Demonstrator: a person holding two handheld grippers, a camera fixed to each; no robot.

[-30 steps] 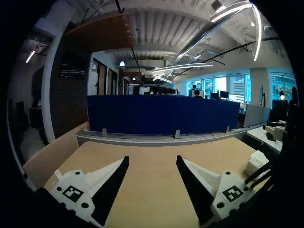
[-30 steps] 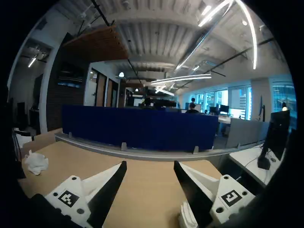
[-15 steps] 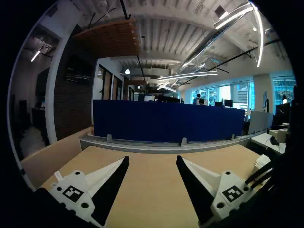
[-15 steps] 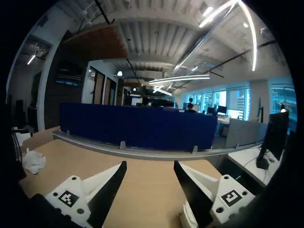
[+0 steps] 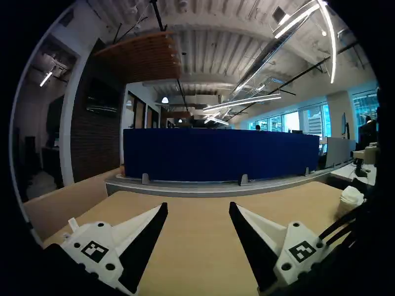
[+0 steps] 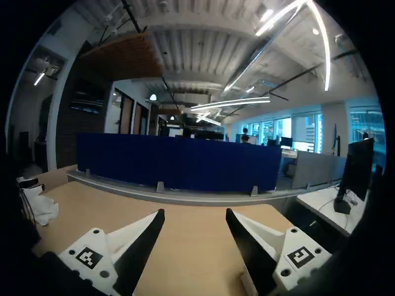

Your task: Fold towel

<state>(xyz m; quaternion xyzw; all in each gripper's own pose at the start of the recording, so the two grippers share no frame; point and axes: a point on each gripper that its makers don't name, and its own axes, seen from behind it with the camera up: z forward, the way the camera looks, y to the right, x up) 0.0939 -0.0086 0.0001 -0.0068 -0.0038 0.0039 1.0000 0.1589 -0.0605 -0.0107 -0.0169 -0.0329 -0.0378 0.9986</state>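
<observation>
The left tool and the right tool are each held above the wooden counter with fingers apart and empty, while the crumpled white towel lies at the counter's left edge in the right gripper view.

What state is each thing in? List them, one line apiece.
Left gripper: jaws open, holding nothing.
Right gripper: jaws open, holding nothing.
Towel: crumpled, not yet folded, lying on the table, apart from both grippers.
Ceiling lights: on.
</observation>
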